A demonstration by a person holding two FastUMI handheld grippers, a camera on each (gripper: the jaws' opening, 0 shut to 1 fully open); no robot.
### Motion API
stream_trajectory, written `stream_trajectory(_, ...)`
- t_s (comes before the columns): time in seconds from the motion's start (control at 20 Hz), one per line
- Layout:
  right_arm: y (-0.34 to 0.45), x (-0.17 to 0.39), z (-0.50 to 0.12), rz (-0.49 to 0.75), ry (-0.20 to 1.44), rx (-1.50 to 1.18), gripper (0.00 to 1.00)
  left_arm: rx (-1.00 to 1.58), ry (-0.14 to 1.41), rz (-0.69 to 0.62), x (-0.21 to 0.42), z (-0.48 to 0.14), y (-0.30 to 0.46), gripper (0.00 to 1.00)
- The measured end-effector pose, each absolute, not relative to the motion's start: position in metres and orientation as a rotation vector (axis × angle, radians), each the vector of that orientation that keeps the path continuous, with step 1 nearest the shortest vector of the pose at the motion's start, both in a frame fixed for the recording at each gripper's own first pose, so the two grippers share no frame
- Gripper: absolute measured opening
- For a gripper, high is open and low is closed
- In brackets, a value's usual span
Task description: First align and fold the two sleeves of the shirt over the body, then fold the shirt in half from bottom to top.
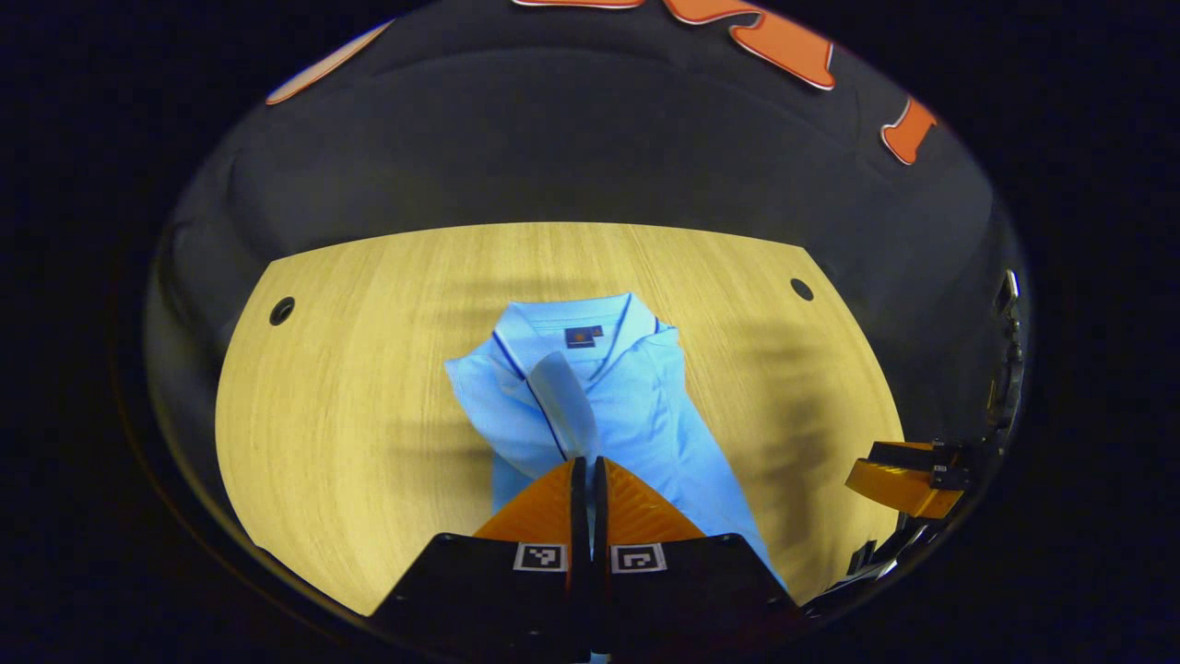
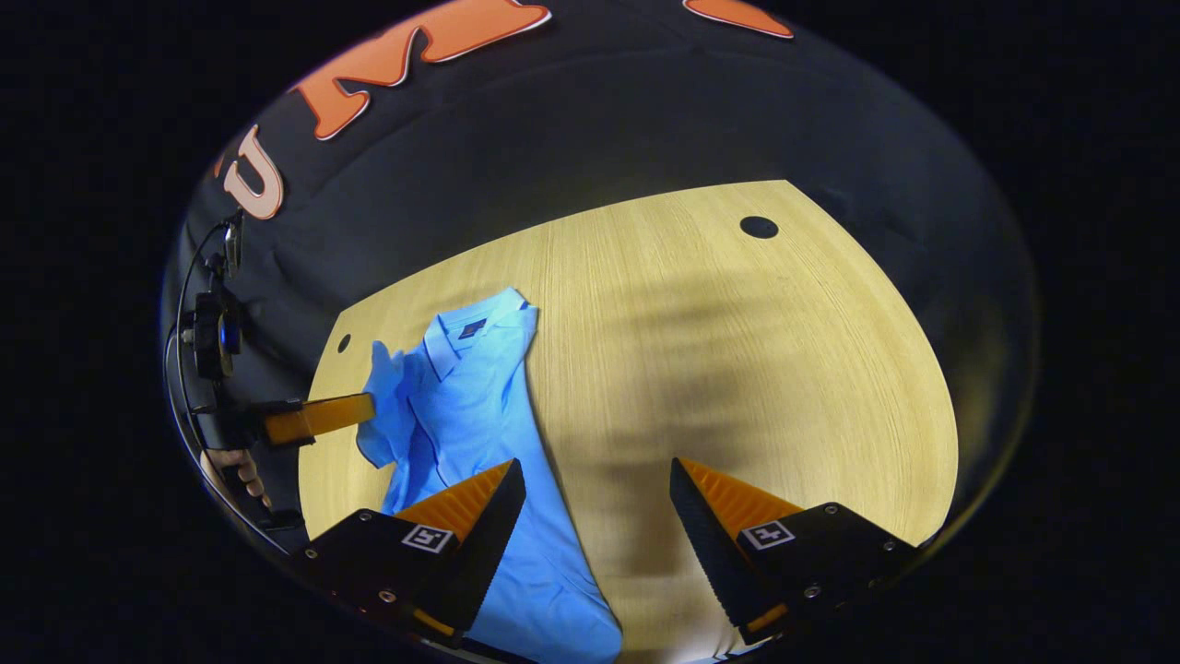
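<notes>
On the wooden table (image 1: 369, 387) a light blue shirt (image 1: 636, 415) lies with its collar toward the far wall. From the left gripper view, the left gripper (image 1: 587, 480) has its jaws together on a sleeve (image 1: 564, 406), lifted and drawn over the shirt's body. From the right gripper view, the right gripper (image 2: 597, 503) hangs above the shirt's lower edge and bare table, jaws wide apart, holding nothing. A hand (image 2: 241, 472) holds the left gripper at that view's left edge.
</notes>
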State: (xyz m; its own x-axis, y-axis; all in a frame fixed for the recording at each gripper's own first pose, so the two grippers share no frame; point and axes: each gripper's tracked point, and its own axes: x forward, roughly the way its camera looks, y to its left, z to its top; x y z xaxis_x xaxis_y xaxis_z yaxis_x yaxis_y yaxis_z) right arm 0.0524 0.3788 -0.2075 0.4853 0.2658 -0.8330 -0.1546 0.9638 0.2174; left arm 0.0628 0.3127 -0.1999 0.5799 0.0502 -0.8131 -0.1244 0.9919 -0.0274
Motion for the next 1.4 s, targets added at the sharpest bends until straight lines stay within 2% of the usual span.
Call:
stream_trajectory(0.5, 0.351, 0.031, -0.217, 0.233, 1.049, 0.099, 0.98, -0.028, 0.998, 0.091, 0.067, -0.23, 0.267, 0.04)
stream_trajectory(0.6, 0.349, 0.027, -0.217, 0.226, 1.049, 0.102, 0.98, -0.047, 1.005, 0.085, 0.066, -0.232, 0.263, 0.09)
stream_trajectory(0.7, 0.347, 0.024, -0.217, 0.219, 1.048, 0.105, 0.98, -0.068, 1.012, 0.074, 0.064, -0.236, 0.257, 0.16)
stream_trajectory(0.9, 0.348, 0.016, -0.215, 0.198, 1.049, 0.111, 0.98, -0.11, 1.024, 0.032, 0.056, -0.241, 0.247, 0.43)
stream_trajectory(1.1, 0.354, -0.005, -0.216, 0.189, 1.063, 0.083, 0.98, -0.103, 1.017, 0.035, 0.032, -0.23, 0.252, 0.98)
stream_trajectory(1.4, 0.372, -0.05, -0.225, 0.2, 1.118, 0.03, 0.98, -0.089, 1.016, 0.05, -0.047, -0.208, 0.285, 1.0)
